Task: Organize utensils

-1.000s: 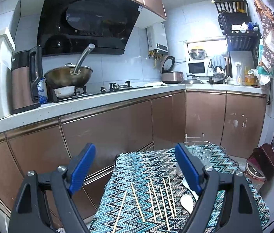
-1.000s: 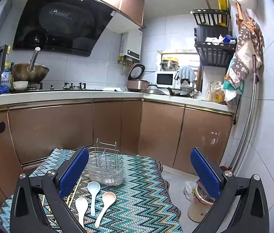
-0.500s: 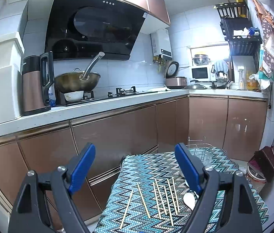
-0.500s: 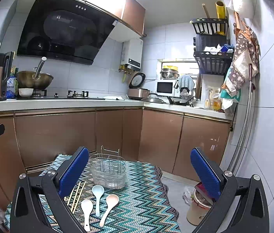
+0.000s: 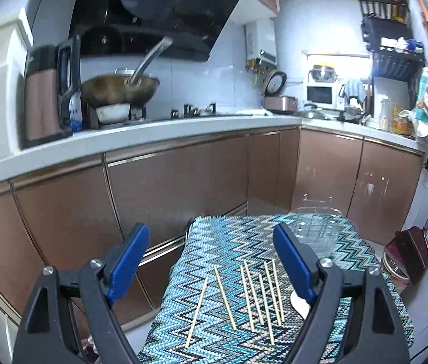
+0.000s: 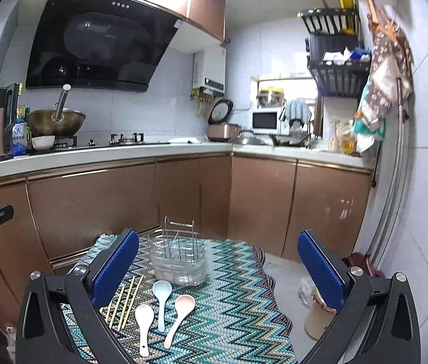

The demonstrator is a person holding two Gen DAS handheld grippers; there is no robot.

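Several wooden chopsticks lie side by side on a zigzag-patterned cloth over a small table. A clear utensil holder with a wire rack stands at the far side; it also shows in the left wrist view. Three spoons lie in front of it: white, pale blue and pink. My left gripper is open and empty above the chopsticks. My right gripper is open and empty above the spoons and holder.
Brown kitchen cabinets and a counter with a wok stand behind the table. A bin sits on the floor to the right of the table. A tiled wall is close on the right.
Both grippers have tilted and shifted a little, so the table sits slightly farther in view. Jaws stay open. Nothing on the table has moved.
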